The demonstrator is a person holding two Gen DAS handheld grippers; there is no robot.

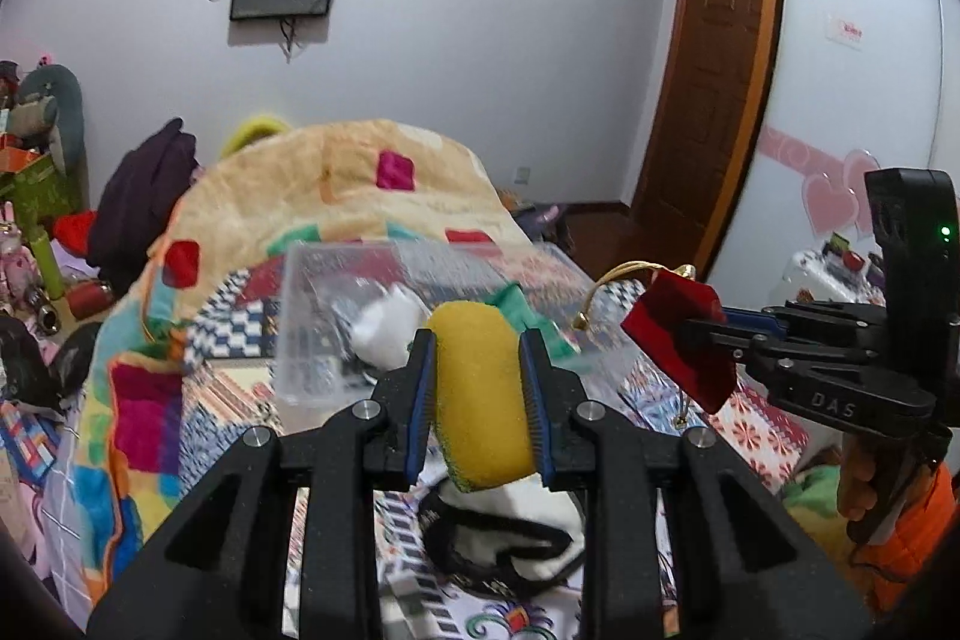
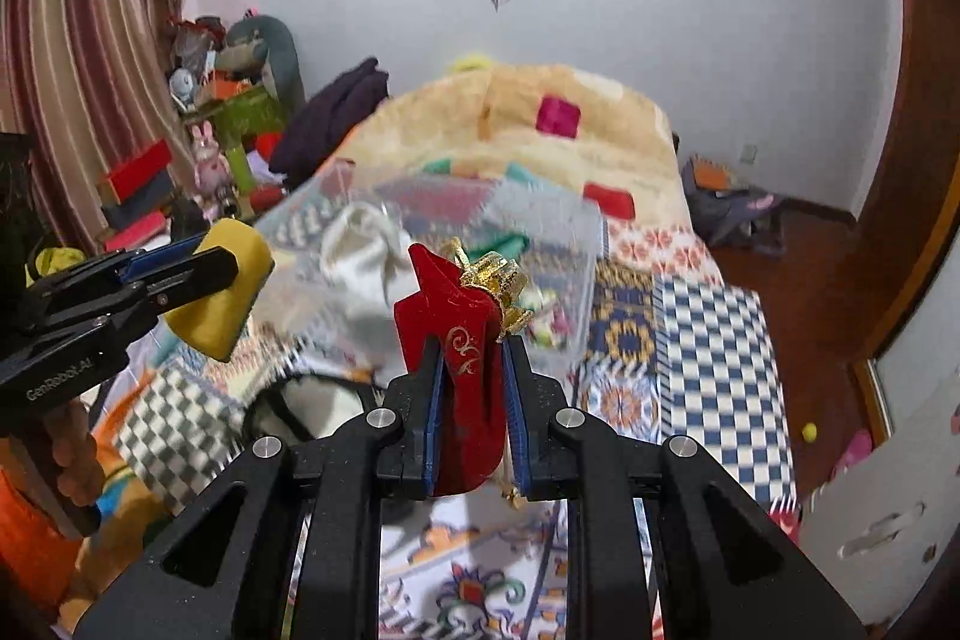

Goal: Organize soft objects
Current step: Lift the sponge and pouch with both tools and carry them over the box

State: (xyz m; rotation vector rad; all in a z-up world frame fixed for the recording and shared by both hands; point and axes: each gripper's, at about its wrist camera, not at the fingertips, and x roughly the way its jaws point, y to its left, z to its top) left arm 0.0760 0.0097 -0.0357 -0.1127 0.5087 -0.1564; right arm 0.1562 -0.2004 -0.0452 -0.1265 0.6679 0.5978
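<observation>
Left wrist view: left gripper (image 1: 480, 388) clamps a yellow sponge (image 1: 480, 400). Right gripper (image 2: 474, 394) clamps a red pouch (image 2: 456, 340), both above the bed (image 2: 708, 340) near a clear bin (image 1: 336, 316).

The clear bin (image 2: 558, 244) stands open-topped ahead of both loaded grippers, a white cloth (image 2: 360, 262) filling its left side.

Your bed (image 2: 708, 340), spread with a patchwork cover, carries a clear plastic box (image 2: 558, 244), a folded beige blanket (image 2: 528, 124) behind it, a dark garment (image 2: 342, 106) and a white-and-black cloth (image 1: 510, 526) nearest you.
</observation>
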